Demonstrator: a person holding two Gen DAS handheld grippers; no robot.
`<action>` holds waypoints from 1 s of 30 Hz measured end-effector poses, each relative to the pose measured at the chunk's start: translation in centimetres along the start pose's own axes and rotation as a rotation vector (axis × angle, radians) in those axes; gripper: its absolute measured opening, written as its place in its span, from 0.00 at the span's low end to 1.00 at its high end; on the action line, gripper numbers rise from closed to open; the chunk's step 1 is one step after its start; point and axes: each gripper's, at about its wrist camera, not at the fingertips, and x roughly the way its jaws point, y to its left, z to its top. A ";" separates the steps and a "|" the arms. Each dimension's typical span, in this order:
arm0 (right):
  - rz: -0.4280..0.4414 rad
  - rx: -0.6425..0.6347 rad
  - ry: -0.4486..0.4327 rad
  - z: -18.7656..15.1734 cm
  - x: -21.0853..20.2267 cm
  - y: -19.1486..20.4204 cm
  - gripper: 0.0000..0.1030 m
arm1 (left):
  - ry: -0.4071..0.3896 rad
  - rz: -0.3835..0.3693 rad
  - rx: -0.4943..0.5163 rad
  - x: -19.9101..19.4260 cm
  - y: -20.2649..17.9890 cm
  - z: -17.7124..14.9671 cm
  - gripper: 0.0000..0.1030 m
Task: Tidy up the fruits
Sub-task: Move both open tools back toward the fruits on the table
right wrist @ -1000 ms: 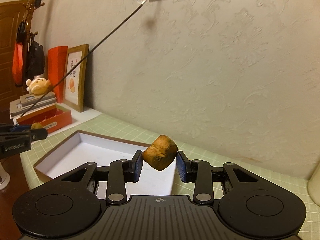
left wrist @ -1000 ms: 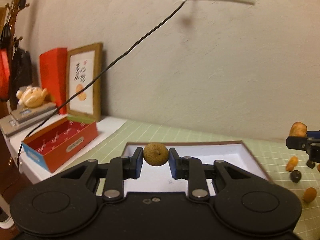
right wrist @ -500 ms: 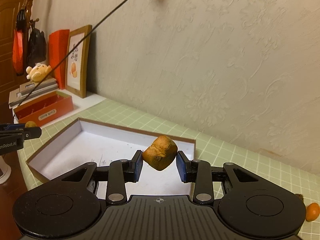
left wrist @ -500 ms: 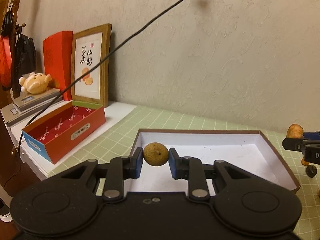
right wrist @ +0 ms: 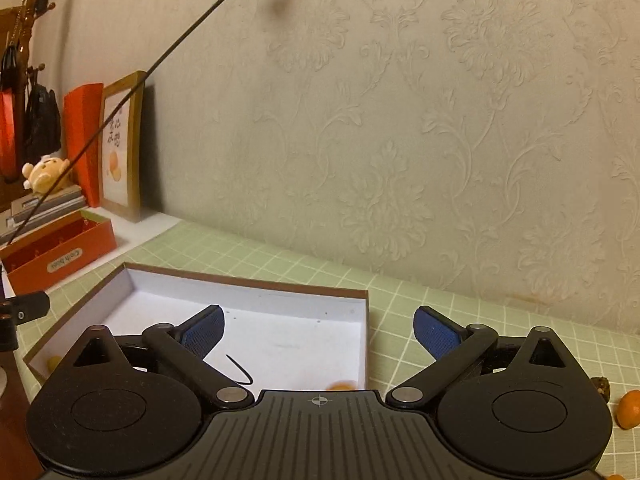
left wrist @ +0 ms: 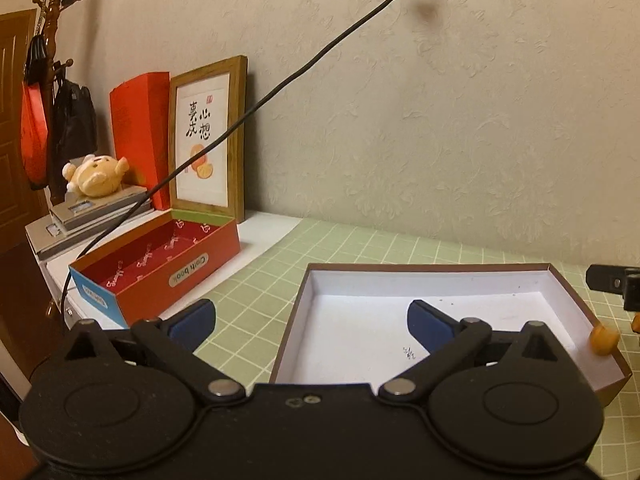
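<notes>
My left gripper (left wrist: 310,322) hangs over the near left part of the white box (left wrist: 424,267), its jaws opening wide with nothing between them. An orange-brown fruit (left wrist: 604,340) lies inside the box against its right wall. The right gripper (right wrist: 319,332) is above the box's (right wrist: 248,280) right half, jaws also opening, and nothing sits between them. An orange fruit (right wrist: 340,386) peeks out on the box floor just past its body. A small yellowish fruit (right wrist: 54,362) lies in the box's near left corner. Each gripper's tip shows at the edge of the other's view.
Loose on the green grid mat at the right are an orange fruit (right wrist: 628,408) and a dark one (right wrist: 600,386). A red open box (left wrist: 160,264), a framed picture (left wrist: 208,140), a plush toy (left wrist: 96,174) and a black cable (left wrist: 280,84) stand to the left by the wall.
Both grippers went from shut on a fruit to wide open. The brown round fruit and the orange-brown lump have left the jaws, and fruits now lie in the white box.
</notes>
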 end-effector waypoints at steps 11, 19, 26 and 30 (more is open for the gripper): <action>0.023 -0.007 0.017 0.0 -0.1 0.3 0.97 | -0.001 -0.001 -0.013 0.1 0.1 0.0 0.94; 0.032 -0.011 0.025 -0.1 0.0 0.6 0.97 | -0.003 -0.006 -0.007 0.0 -0.2 0.0 0.94; 0.039 -0.031 0.029 -0.3 -0.8 0.7 0.97 | -0.017 -0.034 -0.006 -1.0 -0.6 0.0 0.94; 0.035 -0.041 0.011 -0.3 -2.3 0.4 0.97 | -0.040 -0.067 -0.001 -2.2 -1.6 0.2 0.94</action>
